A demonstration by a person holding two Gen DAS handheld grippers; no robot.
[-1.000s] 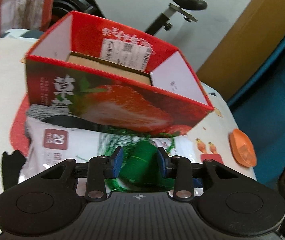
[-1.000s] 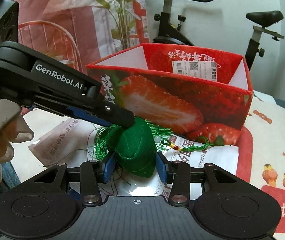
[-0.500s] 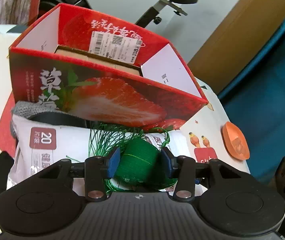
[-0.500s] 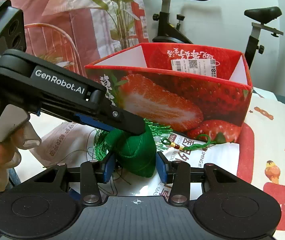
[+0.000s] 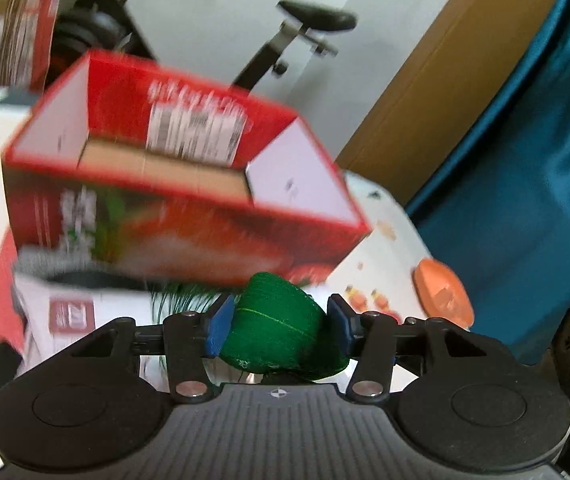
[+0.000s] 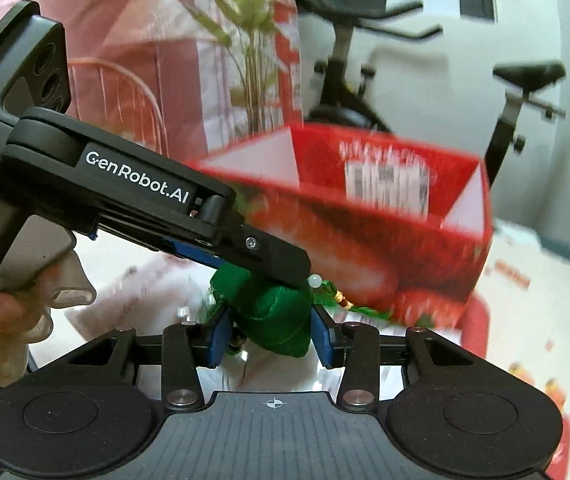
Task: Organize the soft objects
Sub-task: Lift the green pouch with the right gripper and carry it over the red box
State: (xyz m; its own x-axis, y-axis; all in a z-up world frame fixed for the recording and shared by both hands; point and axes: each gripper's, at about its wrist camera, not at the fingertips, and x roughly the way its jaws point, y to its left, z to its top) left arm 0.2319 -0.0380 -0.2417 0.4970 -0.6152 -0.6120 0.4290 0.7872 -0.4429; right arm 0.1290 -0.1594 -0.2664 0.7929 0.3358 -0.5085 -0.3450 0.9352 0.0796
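A green fabric zongzi ornament (image 5: 281, 320) with tassels is held between both grippers, raised above the table. My left gripper (image 5: 279, 326) is shut on it; in the right wrist view the left gripper (image 6: 281, 268) comes in from the left and presses on the ornament's top. My right gripper (image 6: 269, 332) is shut on the same ornament (image 6: 277, 316) from the sides. The open red strawberry box (image 5: 173, 184) stands just beyond; it also shows in the right wrist view (image 6: 365, 216). Its inside shows a brown bottom.
A white pack (image 5: 85, 312) and a grey-black item (image 5: 65, 276) lie in front of the box. An orange dish (image 5: 443, 292) sits at the table's right edge. An exercise bike (image 6: 357, 92) stands behind. The image is motion-blurred.
Both grippers have lifted the green ornament up off the white pack and toward the box; the view now looks over the box rim.
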